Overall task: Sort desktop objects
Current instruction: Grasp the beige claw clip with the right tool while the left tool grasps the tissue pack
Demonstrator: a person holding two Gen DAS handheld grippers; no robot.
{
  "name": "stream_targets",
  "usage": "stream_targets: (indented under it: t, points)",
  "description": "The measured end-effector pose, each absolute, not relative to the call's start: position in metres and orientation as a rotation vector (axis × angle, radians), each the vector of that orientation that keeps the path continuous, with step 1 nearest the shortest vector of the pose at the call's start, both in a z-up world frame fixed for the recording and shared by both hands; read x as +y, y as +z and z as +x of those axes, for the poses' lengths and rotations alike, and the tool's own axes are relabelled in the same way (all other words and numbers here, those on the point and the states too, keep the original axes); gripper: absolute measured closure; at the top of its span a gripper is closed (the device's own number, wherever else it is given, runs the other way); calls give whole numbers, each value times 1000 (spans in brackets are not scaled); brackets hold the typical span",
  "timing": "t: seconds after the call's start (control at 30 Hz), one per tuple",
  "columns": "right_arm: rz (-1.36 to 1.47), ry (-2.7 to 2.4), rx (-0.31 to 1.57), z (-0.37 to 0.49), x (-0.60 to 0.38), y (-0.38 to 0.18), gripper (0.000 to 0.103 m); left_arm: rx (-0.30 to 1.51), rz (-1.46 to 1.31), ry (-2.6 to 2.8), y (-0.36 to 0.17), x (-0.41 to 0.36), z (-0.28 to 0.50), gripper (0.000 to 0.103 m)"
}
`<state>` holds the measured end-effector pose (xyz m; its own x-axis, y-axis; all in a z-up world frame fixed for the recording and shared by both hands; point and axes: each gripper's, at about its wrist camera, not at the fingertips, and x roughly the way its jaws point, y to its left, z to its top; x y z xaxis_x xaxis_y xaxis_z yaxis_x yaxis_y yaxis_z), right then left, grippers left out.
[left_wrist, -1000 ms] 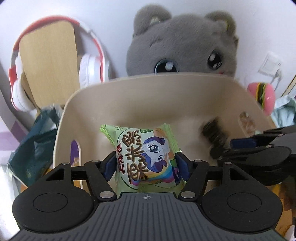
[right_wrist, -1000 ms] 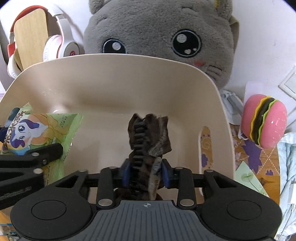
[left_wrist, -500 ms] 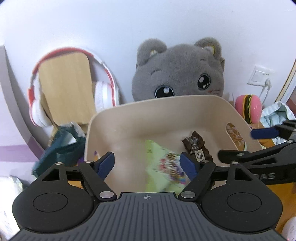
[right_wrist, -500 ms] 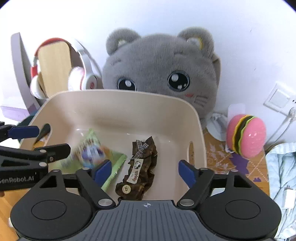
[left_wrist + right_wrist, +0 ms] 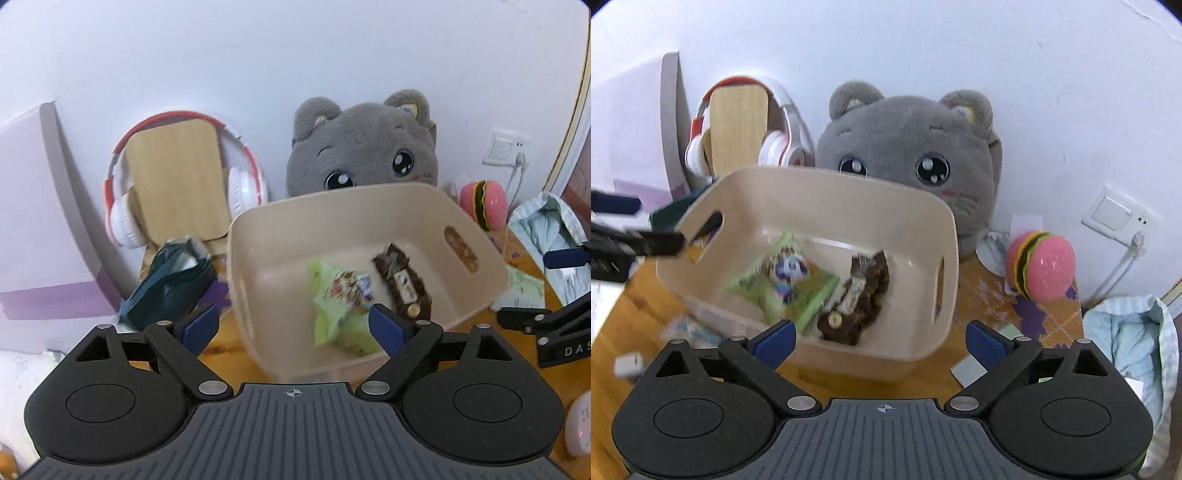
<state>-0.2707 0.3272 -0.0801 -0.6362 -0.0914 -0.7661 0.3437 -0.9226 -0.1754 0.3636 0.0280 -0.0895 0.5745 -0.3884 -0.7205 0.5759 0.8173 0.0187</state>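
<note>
A beige plastic bin stands on the wooden desk. Inside it lie a green snack packet and a brown plaid hair bow, side by side. My left gripper hangs above the bin's near rim, its jaws still opening, with nothing between the blue pads. My right gripper is also above the near rim, jaws still opening and empty. The right gripper's black fingers show at the right edge of the left wrist view.
A grey plush cat sits behind the bin against the wall. Red-and-white headphones hang on a wooden stand. A dark green bag lies left of the bin. A pink burger toy and pale cloth are at right.
Both grippers let go of their items: the snack packet and the hair bow dropped into the bin. Both grippers opened wide and pulled up and back from the bin.
</note>
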Motion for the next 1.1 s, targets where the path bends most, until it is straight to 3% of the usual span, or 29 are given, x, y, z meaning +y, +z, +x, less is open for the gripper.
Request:
stream_targets:
  t: [0.4, 1.1]
  points:
    - [1307, -2552, 525, -237, 349, -119, 0, 893, 390, -621, -130, 79, 345, 13]
    - [1440, -2490, 638, -234, 361, -170, 0, 1019, 510, -647, -192, 96, 329, 13]
